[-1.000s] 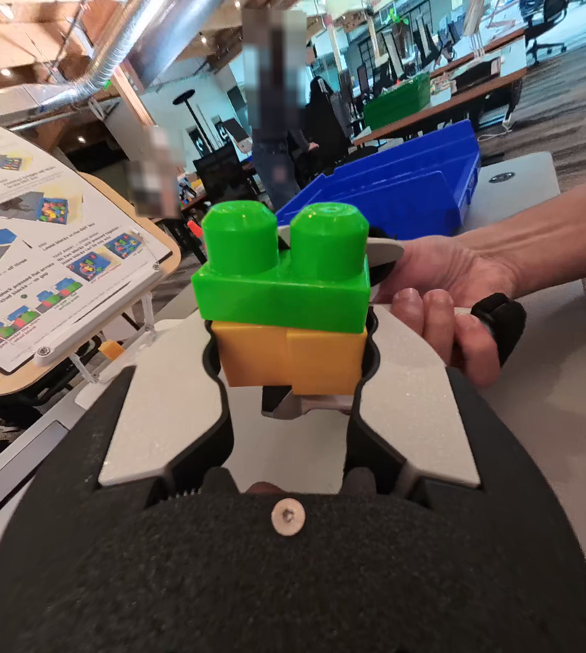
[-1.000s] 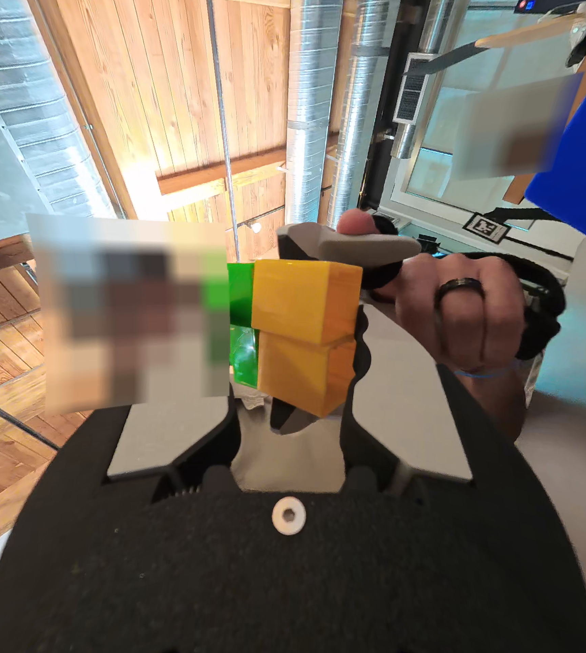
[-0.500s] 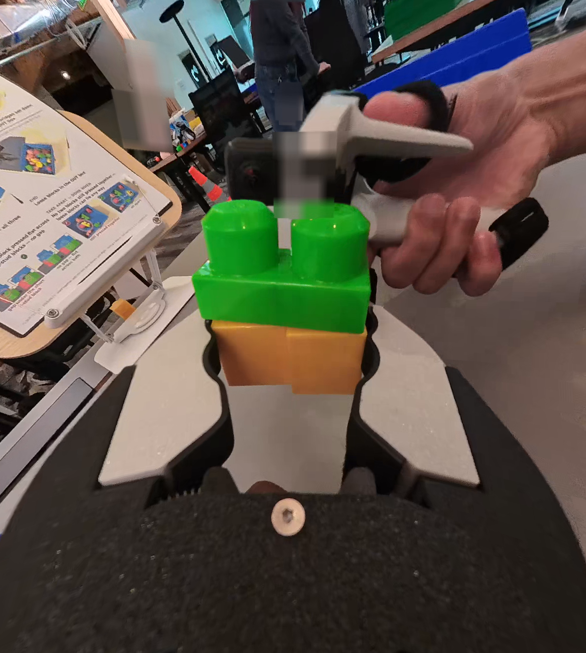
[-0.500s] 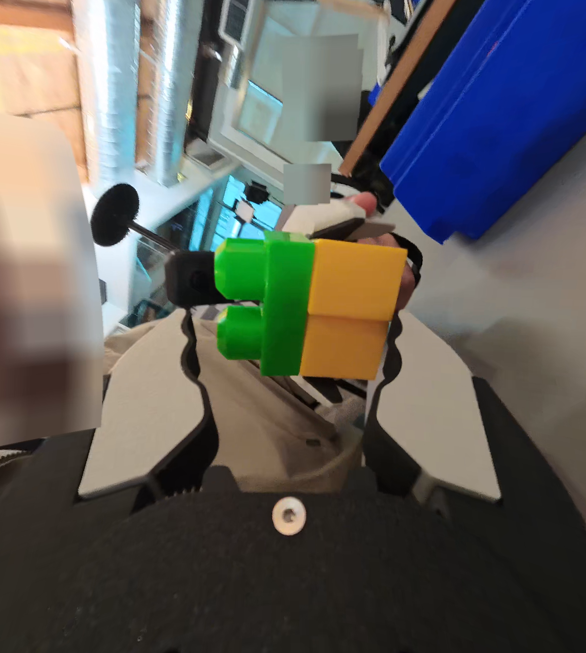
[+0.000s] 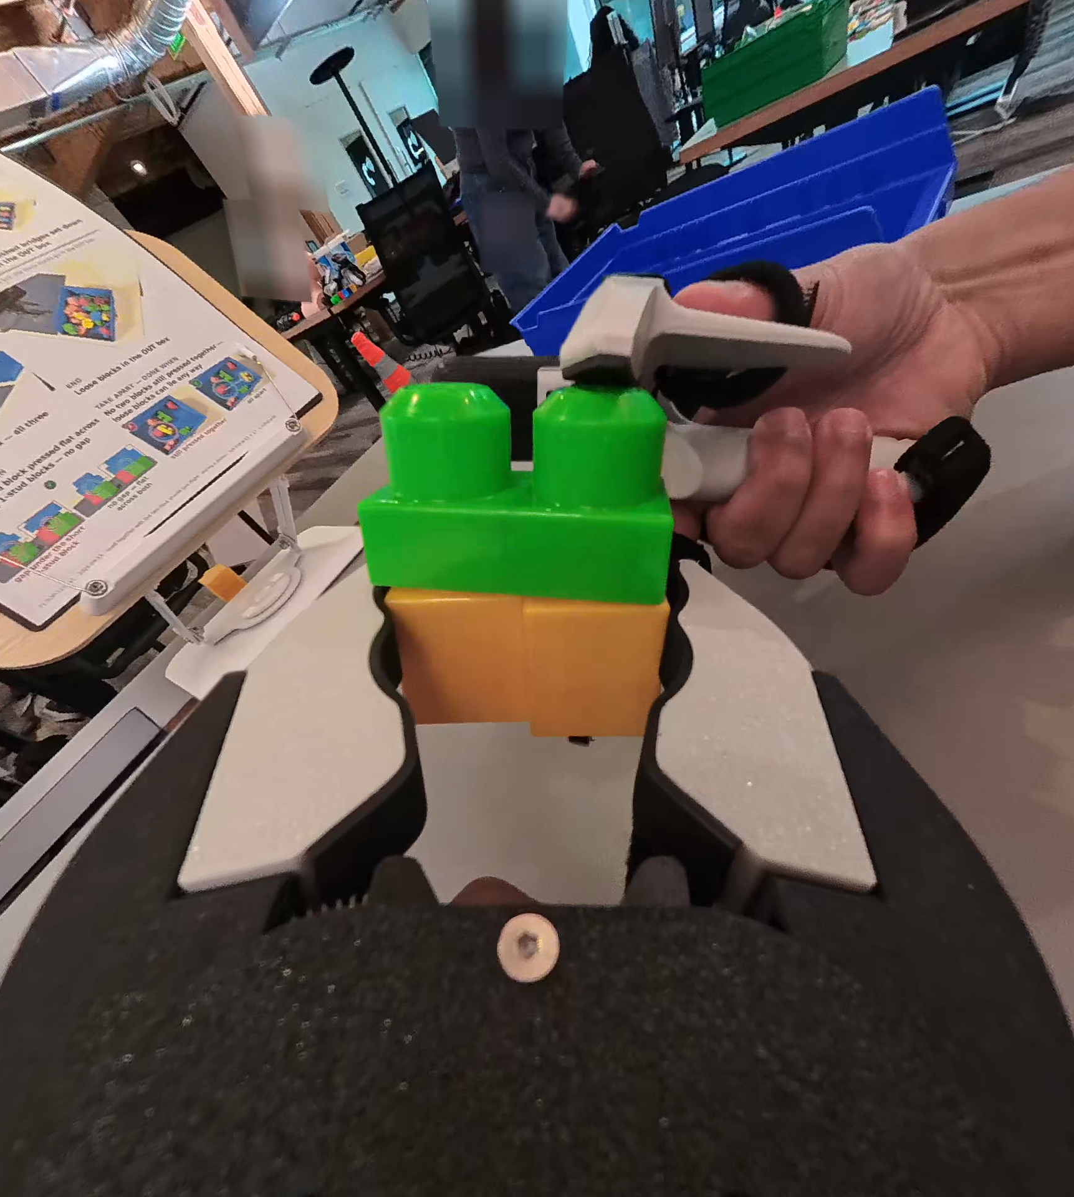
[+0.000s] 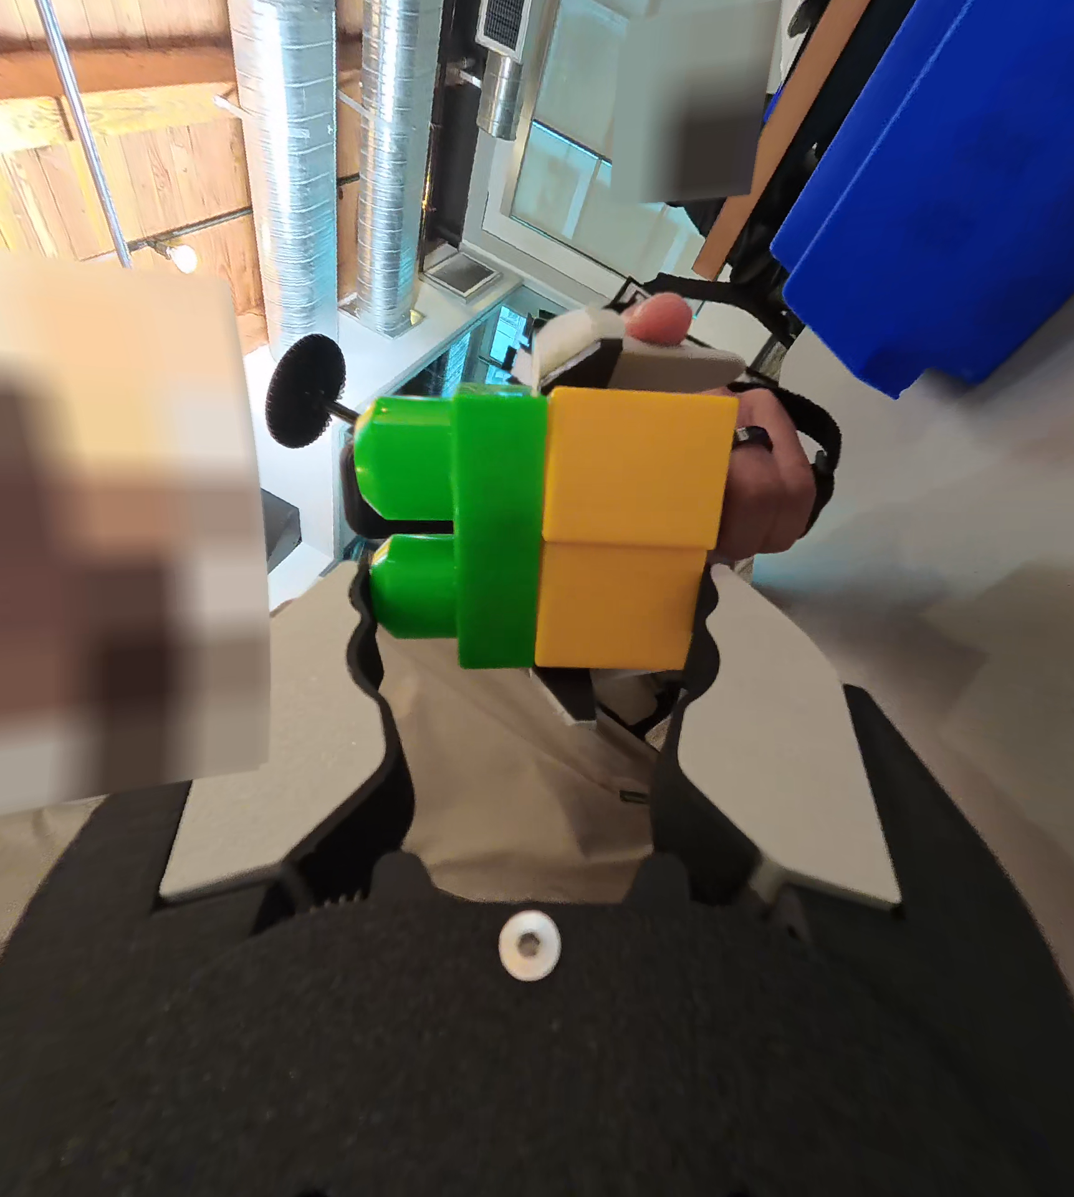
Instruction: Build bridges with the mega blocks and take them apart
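Table point(image 5: 1007, 680), pale grey, fills the lower right of the left wrist view, and at its far edge stands a blue bin point(image 5: 780, 214), seen again at the upper right of the right wrist view point(image 6: 974, 194). To the left of the table a tilted board with a printed instruction sheet point(image 5: 68, 388) rests on a small white stand.

Next in size is the left hand-held gripper point(image 5: 527, 654), whose pale fingers are pinched on the sides of two yellow blocks point(image 5: 524, 661) that sit side by side, raised clear of the table. A green two-stud block point(image 5: 514, 537) is pressed on top of them, spanning both, studs upward.

The right hand-held gripper point(image 6: 531, 609) shows the same stack turned sideways in its own view, with the green two-stud block point(image 6: 495, 524) to the left and the yellow blocks point(image 6: 631, 524) to the right. Its fingers are spread, one beside the lower green stud and one beside the lower yellow block; whether they touch the stack cannot be told.

In the left wrist view a bare right hand point(image 5: 845, 414) grips the right tool's handle just beyond the green studs. In the right wrist view a left hand point(image 6: 761, 479) wearing a dark ring shows behind the yellow blocks
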Demonstrator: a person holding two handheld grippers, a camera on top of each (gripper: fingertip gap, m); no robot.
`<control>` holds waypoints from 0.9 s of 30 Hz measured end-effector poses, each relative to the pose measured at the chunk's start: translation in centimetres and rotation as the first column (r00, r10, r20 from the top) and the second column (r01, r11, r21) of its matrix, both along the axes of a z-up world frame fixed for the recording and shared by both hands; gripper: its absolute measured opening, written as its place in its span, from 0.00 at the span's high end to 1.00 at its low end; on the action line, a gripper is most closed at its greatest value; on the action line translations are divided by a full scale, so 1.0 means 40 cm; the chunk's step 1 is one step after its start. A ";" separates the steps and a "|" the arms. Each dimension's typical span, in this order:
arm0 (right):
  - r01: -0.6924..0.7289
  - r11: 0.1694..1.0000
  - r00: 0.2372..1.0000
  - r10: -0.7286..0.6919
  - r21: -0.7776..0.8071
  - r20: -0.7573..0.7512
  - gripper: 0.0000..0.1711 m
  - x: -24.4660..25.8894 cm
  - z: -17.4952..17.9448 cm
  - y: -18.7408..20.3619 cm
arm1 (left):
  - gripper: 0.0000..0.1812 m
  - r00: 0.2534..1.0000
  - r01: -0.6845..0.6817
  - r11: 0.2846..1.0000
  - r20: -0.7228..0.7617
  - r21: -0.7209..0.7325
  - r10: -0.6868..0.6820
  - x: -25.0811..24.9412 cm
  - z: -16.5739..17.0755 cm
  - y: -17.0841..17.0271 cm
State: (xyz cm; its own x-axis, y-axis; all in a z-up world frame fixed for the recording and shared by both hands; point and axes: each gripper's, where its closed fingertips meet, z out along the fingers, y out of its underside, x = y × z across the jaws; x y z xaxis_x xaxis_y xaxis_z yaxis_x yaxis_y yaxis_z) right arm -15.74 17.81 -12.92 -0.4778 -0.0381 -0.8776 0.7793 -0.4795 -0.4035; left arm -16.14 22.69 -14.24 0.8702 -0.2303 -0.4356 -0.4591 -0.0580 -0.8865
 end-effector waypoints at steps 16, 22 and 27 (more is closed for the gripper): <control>0.081 0.990 0.995 -0.088 -0.117 -0.051 0.37 -0.013 0.026 0.060 | 0.57 0.996 0.068 0.998 -0.052 -0.009 -0.068 0.023 0.008 -0.019; 0.011 0.991 0.996 -0.023 -0.130 -0.090 0.40 -0.011 0.039 0.020 | 0.57 0.994 0.093 0.996 -0.050 -0.014 -0.093 0.054 0.003 -0.006; -0.026 0.984 0.992 0.003 -0.176 -0.127 0.43 -0.006 0.056 0.001 | 0.57 0.994 0.091 0.995 -0.057 -0.034 -0.093 0.059 -0.005 0.005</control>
